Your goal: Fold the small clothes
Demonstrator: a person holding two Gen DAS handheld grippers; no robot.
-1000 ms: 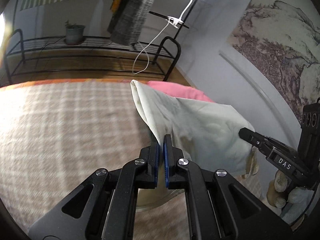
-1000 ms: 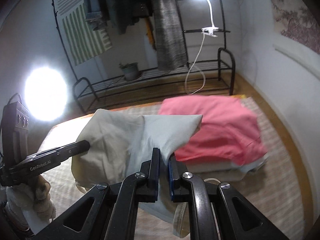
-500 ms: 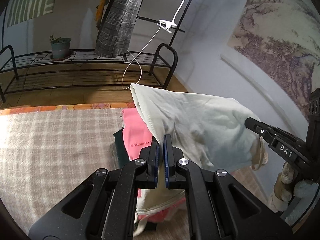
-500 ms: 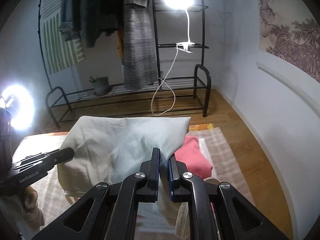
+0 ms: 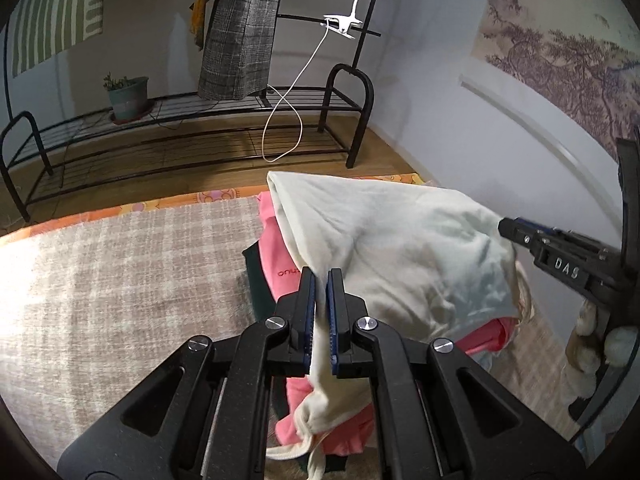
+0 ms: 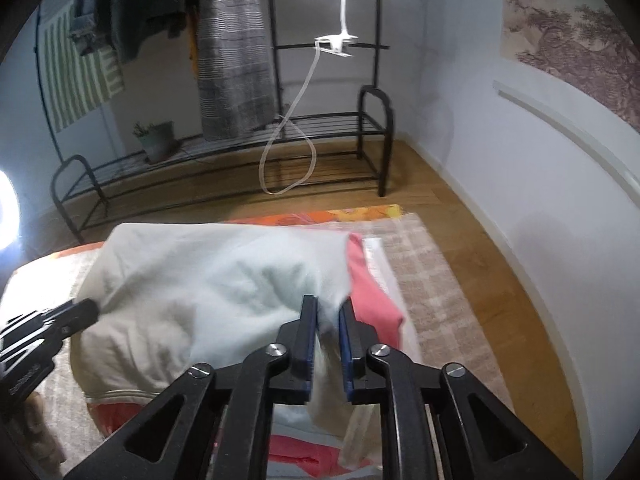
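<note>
Cream garment (image 5: 400,256) pinched by both grippers (image 5: 321,280) (image 6: 328,312), apparently over pink clothes (image 6: 372,296).

Soft matt cream cloth garment (image 5: 400,248), woven checked blanket (image 5: 120,280), glossy wood floor (image 6: 480,264).

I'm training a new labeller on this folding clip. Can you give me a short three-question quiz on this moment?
1. True or false: both grippers grip the same cream garment.
2. What lies under the cream garment? A) pink clothes B) a blue towel C) a book
3. Fill in: on the rack's low shelf stands a potted ____.

Key:
1. True: the left gripper and the right gripper each have cream cloth between the jaws.
2. A: pink clothes.
3. plant.
</note>
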